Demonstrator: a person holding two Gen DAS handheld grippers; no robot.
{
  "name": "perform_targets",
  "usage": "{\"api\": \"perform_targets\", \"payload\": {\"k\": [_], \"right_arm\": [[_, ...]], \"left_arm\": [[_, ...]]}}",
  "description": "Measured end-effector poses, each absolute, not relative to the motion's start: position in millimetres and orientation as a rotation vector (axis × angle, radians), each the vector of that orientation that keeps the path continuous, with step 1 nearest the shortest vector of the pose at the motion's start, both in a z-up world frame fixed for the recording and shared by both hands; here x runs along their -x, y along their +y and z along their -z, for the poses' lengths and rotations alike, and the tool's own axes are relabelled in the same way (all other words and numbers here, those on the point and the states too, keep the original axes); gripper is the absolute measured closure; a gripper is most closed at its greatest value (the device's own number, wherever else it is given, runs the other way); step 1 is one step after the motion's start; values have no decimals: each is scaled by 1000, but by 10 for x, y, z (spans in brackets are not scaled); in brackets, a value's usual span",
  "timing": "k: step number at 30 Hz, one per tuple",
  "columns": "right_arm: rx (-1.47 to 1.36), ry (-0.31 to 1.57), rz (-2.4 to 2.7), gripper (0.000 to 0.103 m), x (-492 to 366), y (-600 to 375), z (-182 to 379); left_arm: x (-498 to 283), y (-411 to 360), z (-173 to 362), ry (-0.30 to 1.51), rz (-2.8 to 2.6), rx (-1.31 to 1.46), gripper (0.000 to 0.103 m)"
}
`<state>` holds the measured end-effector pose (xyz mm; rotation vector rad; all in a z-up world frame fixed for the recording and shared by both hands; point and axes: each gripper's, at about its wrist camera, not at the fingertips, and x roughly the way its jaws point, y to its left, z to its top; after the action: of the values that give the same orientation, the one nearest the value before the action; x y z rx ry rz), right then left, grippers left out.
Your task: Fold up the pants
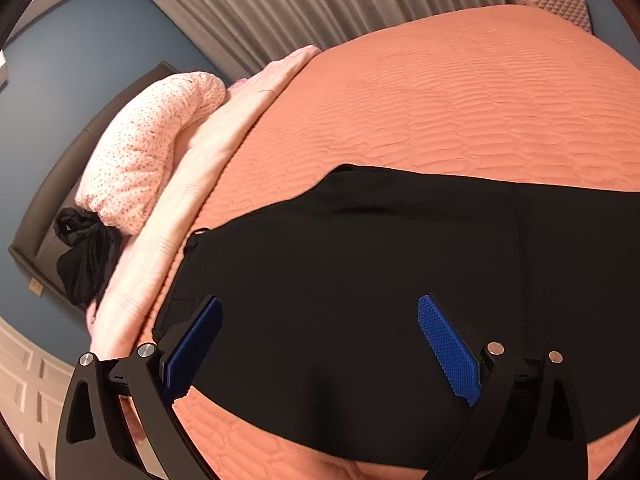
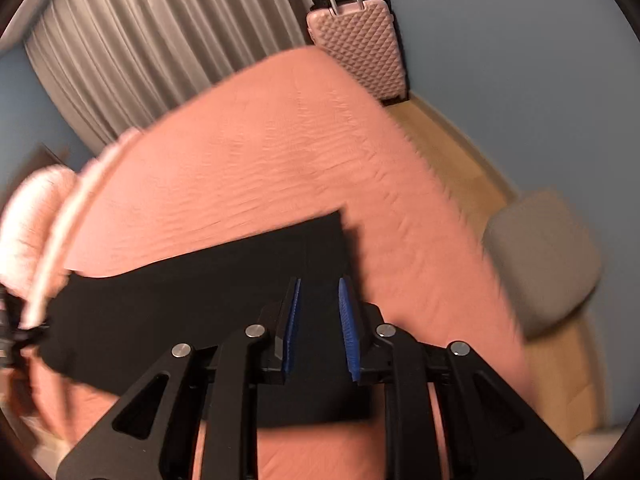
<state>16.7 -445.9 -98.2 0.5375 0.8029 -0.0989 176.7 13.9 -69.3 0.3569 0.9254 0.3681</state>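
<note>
Two grippers above black pants [image 1: 360, 280], left gripper [image 1: 320, 344] wide, right gripper [image 2: 319, 328] narrow, empty

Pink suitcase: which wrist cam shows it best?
Right wrist. The pink suitcase appears nearly whole there, handle raised, standing on the floor past the far corner of the bed, and it is fairly sharp although that frame is motion-blurred lower down. The left wrist view catches only part of its quilted shell at the top edge.

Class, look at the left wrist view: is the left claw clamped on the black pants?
No: the left claw is wide open above the black pants, gripping nothing.
</note>
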Motion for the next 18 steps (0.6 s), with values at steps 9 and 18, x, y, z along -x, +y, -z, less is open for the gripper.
{"api": "perform_targets", "payload": {"k": [9,18], "right_arm": [[-906,689,99,39,188,-4309,1604],[-1089,644,141,95,-168,-4514,1772]], "left_arm": [[-1264,-43,588,955,-225,-306,6],[-992,258,547,967,-268,-262,6]]}}
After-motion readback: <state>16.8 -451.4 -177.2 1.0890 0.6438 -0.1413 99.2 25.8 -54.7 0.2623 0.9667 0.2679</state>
